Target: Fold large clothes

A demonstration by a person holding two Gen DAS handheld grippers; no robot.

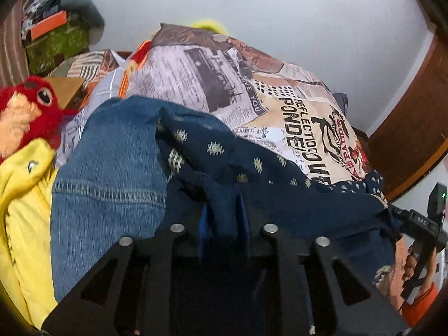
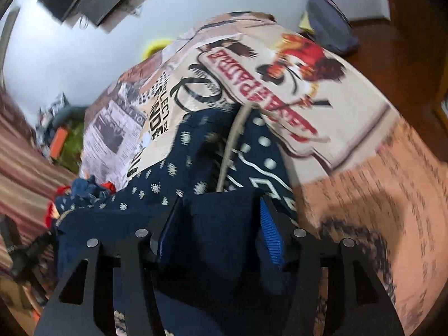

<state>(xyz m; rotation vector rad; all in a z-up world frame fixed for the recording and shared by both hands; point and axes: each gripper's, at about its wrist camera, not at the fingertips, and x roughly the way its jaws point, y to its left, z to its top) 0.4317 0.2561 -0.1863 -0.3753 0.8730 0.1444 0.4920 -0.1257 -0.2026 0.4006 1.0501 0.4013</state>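
left gripper (image 1: 224, 210) has navy patterned cloth (image 1: 252, 168) between slackened jaws; whether it grips, i cannot tell. right gripper (image 2: 221, 212) likewise straddles that cloth, spread on the bed (image 2: 350, 128). likely laying down a fold; next, release and smooth. only left view shows jeans (image 1: 112, 168) and red plush toy (image 1: 30, 112).
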